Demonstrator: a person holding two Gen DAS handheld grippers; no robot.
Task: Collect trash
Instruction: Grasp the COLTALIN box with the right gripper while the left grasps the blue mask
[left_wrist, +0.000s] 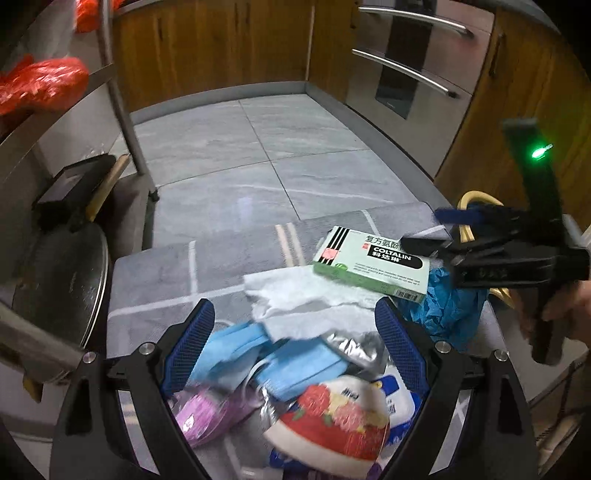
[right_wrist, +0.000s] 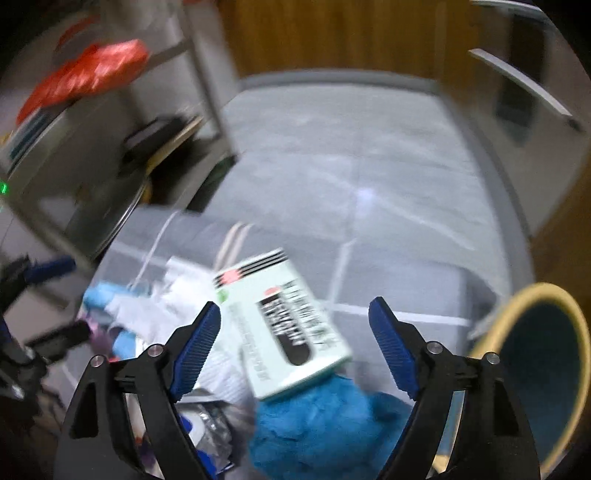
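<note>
one medicine box (left_wrist: 371, 263), two blue face masks (left_wrist: 255, 350), one white tissue (left_wrist: 295, 299), one crumpled blue glove (left_wrist: 448, 314)

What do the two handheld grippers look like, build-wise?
Both match: the left gripper and right gripper have black plastic linkage arms with silver pivot bolts, and tapered fingers faced with ribbed blue pads. Seen from the left camera, the right gripper is a black pistol-style body with an upright black post carrying a green light. No cables or sleeves visible.

Right gripper (right_wrist: 295, 343) open over medicine box (right_wrist: 284, 325), blurred.
</note>
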